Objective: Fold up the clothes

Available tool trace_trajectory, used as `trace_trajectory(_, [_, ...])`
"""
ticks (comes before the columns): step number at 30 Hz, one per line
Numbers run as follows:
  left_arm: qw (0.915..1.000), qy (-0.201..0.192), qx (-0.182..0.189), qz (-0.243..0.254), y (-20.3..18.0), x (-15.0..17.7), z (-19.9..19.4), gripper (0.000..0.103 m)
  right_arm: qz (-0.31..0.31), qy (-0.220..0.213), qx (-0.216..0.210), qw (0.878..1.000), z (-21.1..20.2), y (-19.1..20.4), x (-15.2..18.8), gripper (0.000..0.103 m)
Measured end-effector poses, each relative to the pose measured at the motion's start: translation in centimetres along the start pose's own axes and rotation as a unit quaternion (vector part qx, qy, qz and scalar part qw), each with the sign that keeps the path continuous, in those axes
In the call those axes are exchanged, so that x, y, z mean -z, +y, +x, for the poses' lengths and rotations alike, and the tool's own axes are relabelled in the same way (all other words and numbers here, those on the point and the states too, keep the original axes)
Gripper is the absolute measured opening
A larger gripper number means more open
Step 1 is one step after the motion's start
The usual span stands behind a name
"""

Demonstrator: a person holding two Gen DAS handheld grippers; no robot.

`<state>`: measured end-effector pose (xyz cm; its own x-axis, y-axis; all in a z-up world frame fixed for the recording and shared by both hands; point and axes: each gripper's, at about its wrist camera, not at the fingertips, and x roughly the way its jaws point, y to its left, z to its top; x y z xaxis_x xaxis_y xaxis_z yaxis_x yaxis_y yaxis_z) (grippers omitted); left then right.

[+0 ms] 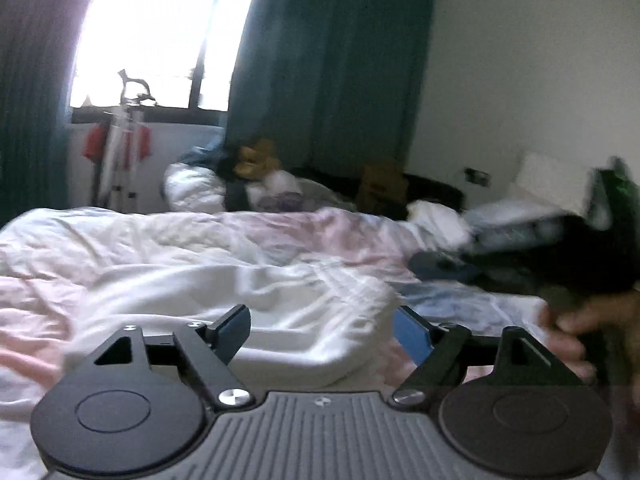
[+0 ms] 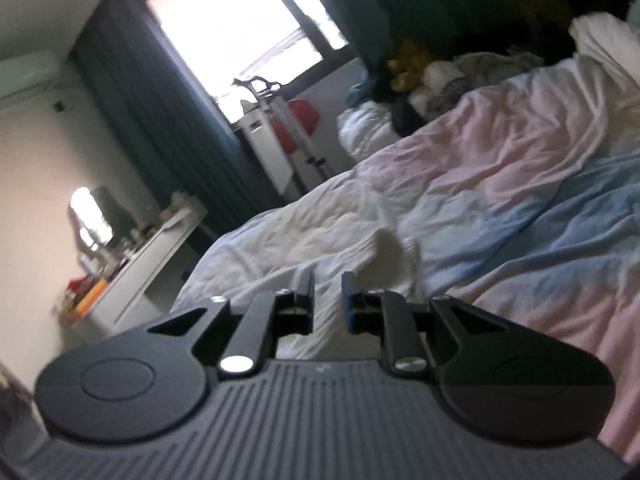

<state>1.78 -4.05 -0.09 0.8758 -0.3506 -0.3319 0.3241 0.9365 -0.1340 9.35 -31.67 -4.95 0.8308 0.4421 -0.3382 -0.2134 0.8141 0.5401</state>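
Note:
A white garment lies crumpled on the bed's pink, white and blue duvet. My left gripper is open just above the garment's near folded edge, one finger on each side, holding nothing. In the right wrist view the garment shows as a raised white fold just beyond the fingertips. My right gripper has its jaws close together with a narrow gap and nothing clearly between them. The right gripper and the hand holding it appear blurred at the right edge of the left wrist view.
A pile of dark and white clothes lies on the bed's right side. More clothes and a yellow plush toy are heaped beyond the bed. A drying rack stands by the window. A cluttered white dresser stands left of the bed.

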Motion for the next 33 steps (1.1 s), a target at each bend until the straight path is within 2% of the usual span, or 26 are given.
trace_trajectory(4, [0.9993,0.011,-0.033,-0.012,0.6,0.1,-1.4,0.083,-0.042,0.001,0.014,0.999,-1.9,2.3,2.0,0.018])
trace_trajectory(6, [0.9984,0.017,-0.05,-0.018,1.0,0.1,-2.0,0.089,-0.061,0.001,0.021,0.998,-2.5,3.2,2.9,0.018])
trace_trajectory(8, [0.9971,0.017,-0.054,-0.051,2.1,0.0,-2.4,0.098,-0.062,0.003,0.022,0.998,-2.6,3.5,3.6,0.02])
trace_trajectory(10, [0.9939,0.017,-0.058,-0.092,3.6,-0.2,-2.9,0.1,-0.032,0.012,0.024,0.999,-1.9,2.7,3.9,0.031])
trace_trajectory(12, [0.9875,0.019,-0.075,-0.138,5.8,-0.4,-3.1,0.101,0.001,0.022,0.026,0.999,-1.1,1.8,4.2,0.061])
trace_trajectory(14, [0.9789,0.026,-0.087,-0.183,8.2,-0.7,-3.2,0.103,0.034,0.029,0.027,0.999,-0.2,0.8,4.5,0.081])
trace_trajectory(17, [0.9692,0.047,-0.065,-0.233,11.9,-1.2,-2.0,0.103,0.083,0.038,0.027,0.995,1.1,-0.6,4.9,0.087])
trace_trajectory(19, [0.9617,0.055,-0.064,-0.261,14.0,-1.4,-1.0,0.103,0.116,0.044,0.028,0.992,2.0,-1.5,5.3,0.086])
trace_trajectory(22, [0.9608,0.053,-0.081,-0.26,15.3,-1.2,0.5,0.103,0.165,0.053,0.028,0.984,3.4,-2.9,5.7,0.086])
trace_trajectory(24, [0.9586,0.078,-0.108,-0.252,15.7,-0.9,2.2,0.103,0.163,0.057,0.035,0.984,4.7,-3.2,5.6,0.086])
trace_trajectory(28, [0.9553,0.116,-0.127,-0.24,16.1,0.1,4.2,0.103,0.155,0.065,0.05,0.985,7.3,-3.7,5.4,0.088])
trace_trajectory(31, [0.9478,0.133,-0.121,-0.264,16.9,1.2,5.2,0.103,0.149,0.081,0.064,0.984,9.3,-4.3,5.7,0.089])
trace_trajectory(32, [0.9449,0.134,-0.116,-0.275,17.2,1.5,5.3,0.103,0.151,0.086,0.063,0.983,9.9,-4.6,5.9,0.093])
trace_trajectory(33, [0.9418,0.135,-0.111,-0.287,17.6,1.8,5.5,0.103,0.153,0.09,0.062,0.982,10.6,-4.9,6.0,0.102])
